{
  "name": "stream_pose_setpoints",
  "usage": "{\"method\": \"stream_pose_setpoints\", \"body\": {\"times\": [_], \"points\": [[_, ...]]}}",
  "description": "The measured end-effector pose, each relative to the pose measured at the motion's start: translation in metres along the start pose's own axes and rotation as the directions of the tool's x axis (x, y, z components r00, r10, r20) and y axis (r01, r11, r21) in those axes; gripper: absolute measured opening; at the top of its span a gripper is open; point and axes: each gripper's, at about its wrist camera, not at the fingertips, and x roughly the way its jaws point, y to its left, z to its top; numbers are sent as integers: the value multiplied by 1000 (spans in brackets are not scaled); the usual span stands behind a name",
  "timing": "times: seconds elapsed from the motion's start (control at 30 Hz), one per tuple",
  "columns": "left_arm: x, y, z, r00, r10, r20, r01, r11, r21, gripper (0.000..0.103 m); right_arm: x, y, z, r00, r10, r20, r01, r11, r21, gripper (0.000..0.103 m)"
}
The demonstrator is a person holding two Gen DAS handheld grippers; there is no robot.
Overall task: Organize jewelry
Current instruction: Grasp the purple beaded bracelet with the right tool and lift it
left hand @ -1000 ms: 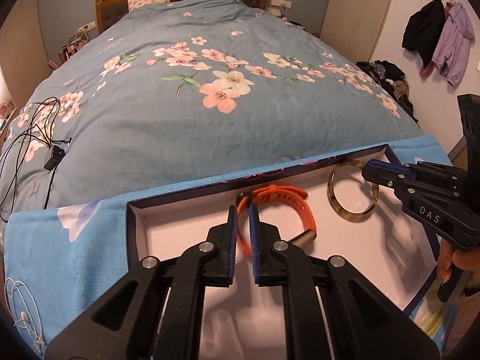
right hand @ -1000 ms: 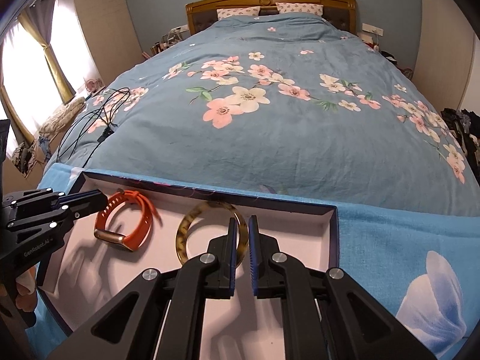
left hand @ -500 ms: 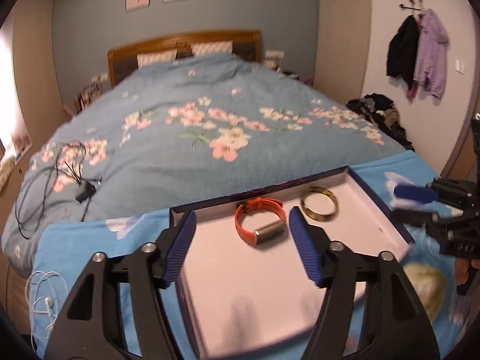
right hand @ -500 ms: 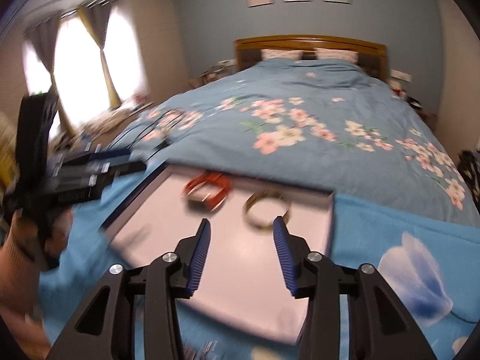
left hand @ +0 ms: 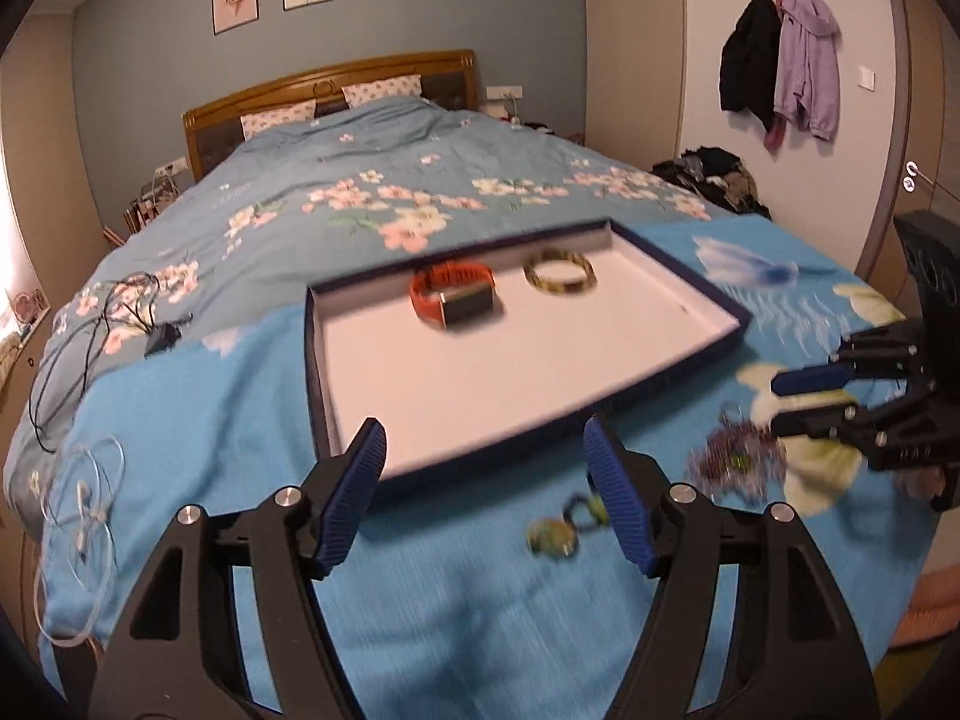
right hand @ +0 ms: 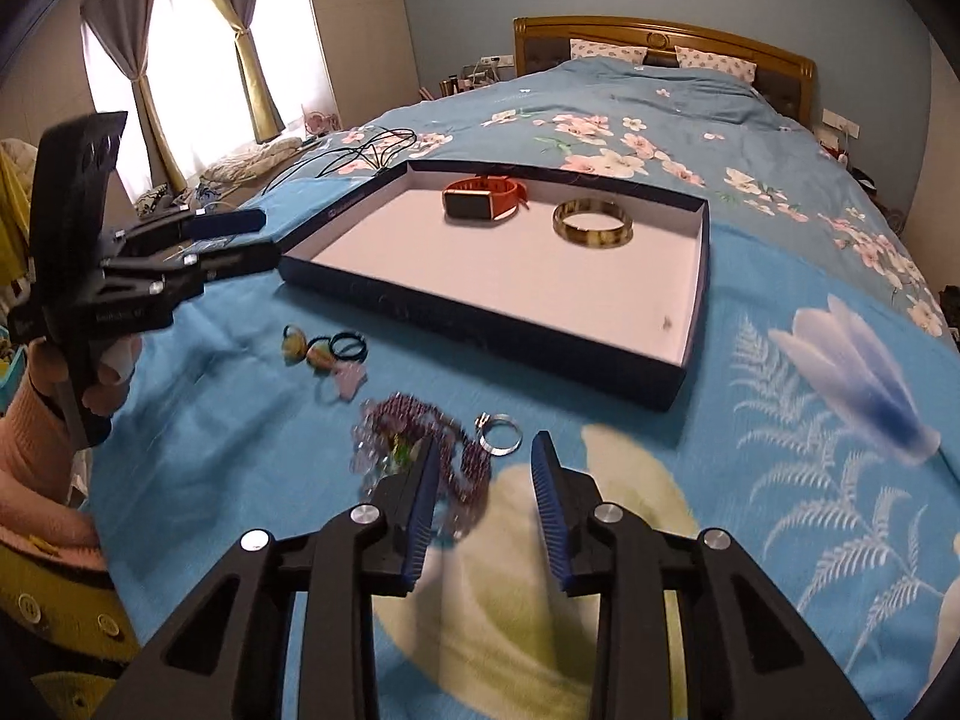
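Note:
A dark blue tray [left hand: 684,276] [right hand: 480,324] lies on the bed and holds an orange watch [left hand: 453,299] [right hand: 486,197] and a tortoiseshell bangle [left hand: 559,272] [right hand: 593,223]. In front of it lie a purple bead necklace [right hand: 420,438] [left hand: 735,459], a silver ring [right hand: 499,437], and hair ties with a pink piece [right hand: 327,351] [left hand: 564,525]. My left gripper [left hand: 486,480] [right hand: 252,237] is open and empty, in front of the tray. My right gripper [right hand: 483,480] [left hand: 780,399] is open and empty, just above the necklace.
A light blue flowered cloth [right hand: 810,420] covers the bed's near end. Black cables [left hand: 102,324] and a white wire loop [left hand: 84,498] lie at the left. Coats [left hand: 780,66] hang on the right wall. Curtained windows [right hand: 180,60] are on the left.
Both grippers opened, let go of the watch and the bangle in the tray, and pulled back toward me. The loose jewelry in front of the tray has come into view.

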Motion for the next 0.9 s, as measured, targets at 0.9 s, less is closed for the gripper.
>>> {"method": "stream_pose_setpoints", "body": {"times": [0.9], "points": [[18,-36,-6,995,-85,-47,91,985,147,67,-27,11,19,991,40,124,-41,999,10,3]]}}
